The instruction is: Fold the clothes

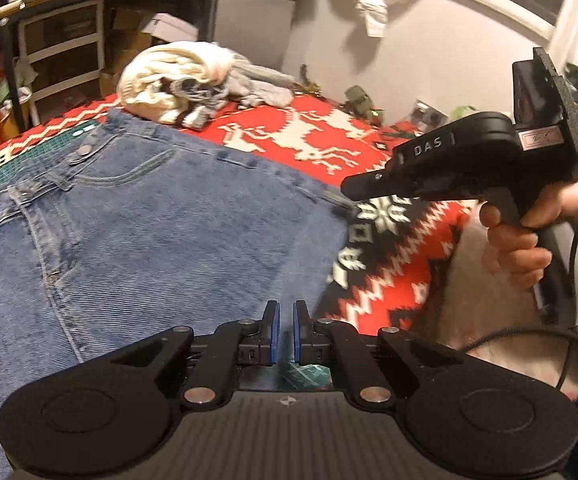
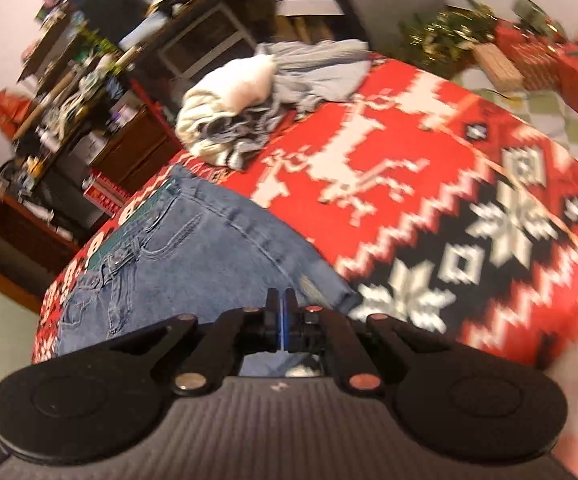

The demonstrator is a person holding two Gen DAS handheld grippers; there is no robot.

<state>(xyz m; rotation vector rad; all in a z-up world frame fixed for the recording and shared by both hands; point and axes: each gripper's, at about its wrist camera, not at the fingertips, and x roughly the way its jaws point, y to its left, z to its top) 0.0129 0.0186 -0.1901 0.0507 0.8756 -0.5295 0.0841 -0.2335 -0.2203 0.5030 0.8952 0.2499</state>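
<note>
Denim jeans (image 1: 149, 216), one; two tongs (image 1: 286, 334).

The left gripper (image 1: 286, 322) is hovering over the blue jeans (image 1: 137, 216), its blue-padded jaws standing a narrow gap apart with nothing between them. The jeans are lying flat on a red patterned blanket (image 1: 329, 136), waistband toward the far side. The right gripper (image 1: 349, 190) is reaching the waistband corner; whether it is clamping the fabric cannot be told. A hand (image 1: 517, 248) is holding its handle. A clothes pile (image 1: 193, 80) is lying beyond the jeans.
</note>
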